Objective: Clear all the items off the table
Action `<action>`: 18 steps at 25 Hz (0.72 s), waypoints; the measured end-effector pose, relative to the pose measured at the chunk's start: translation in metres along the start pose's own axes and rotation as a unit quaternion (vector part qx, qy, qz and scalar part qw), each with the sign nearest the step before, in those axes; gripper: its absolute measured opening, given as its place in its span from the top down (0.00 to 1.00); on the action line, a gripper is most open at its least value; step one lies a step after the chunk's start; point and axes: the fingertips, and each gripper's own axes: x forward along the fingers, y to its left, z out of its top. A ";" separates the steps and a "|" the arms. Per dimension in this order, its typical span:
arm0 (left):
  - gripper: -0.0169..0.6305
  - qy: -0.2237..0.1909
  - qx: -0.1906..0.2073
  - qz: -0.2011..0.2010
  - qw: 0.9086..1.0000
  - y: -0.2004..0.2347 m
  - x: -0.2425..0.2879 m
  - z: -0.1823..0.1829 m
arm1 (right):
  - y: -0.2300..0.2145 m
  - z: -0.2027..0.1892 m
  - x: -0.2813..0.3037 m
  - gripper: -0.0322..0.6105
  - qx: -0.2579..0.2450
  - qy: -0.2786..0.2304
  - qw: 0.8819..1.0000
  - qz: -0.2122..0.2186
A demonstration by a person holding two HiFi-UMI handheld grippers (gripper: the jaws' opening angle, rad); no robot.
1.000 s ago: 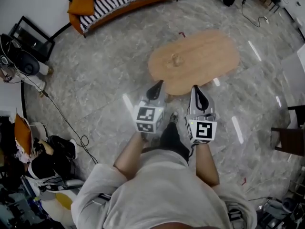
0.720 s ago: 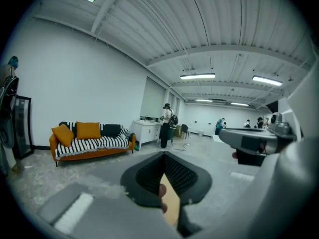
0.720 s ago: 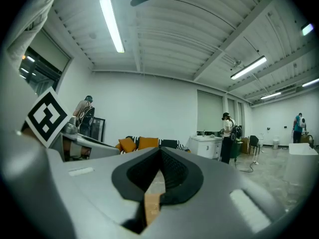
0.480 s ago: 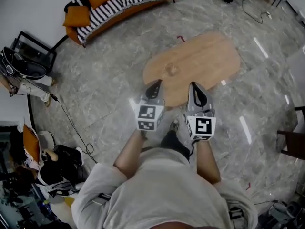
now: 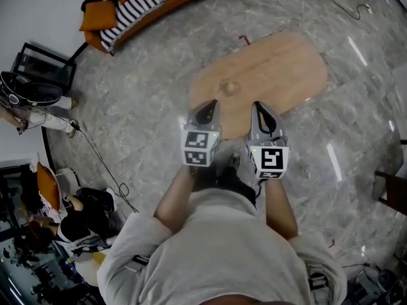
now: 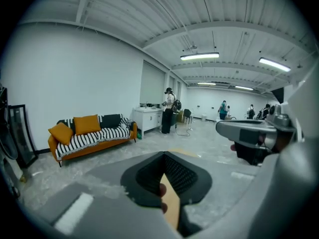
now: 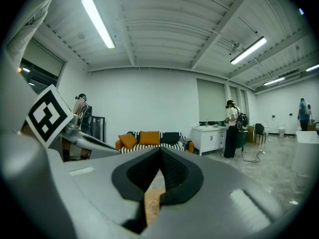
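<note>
— wooden oval table [image 5: 280,62], is that what you're facing?
— yes, i'm standing at its near end, and its long axis is running away from me toward the far right. one small item [image 5: 229,86] is sitting on the top close to the near-left end. i'm not making out what it is.
— and your tongs?
— i'm holding the left gripper [image 5: 206,108] and the right gripper [image 5: 259,108] side by side, both pointing forward, tips showing at the table's near edge. both pairs of jaws are pressing together at the tips with nothing caught between them. only a sliver of table top is showing below the tips.
— which one is going for it?
— the item is lying ahead, between the two but a little closer to the left one, so i'm judging the left is getting the shorter reach. it's needing to open first.
</note>
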 end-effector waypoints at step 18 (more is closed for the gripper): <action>0.94 0.078 -0.066 -0.031 0.994 0.037 0.107 -0.062 | -0.022 -0.080 0.104 0.94 0.007 0.083 0.996 0.029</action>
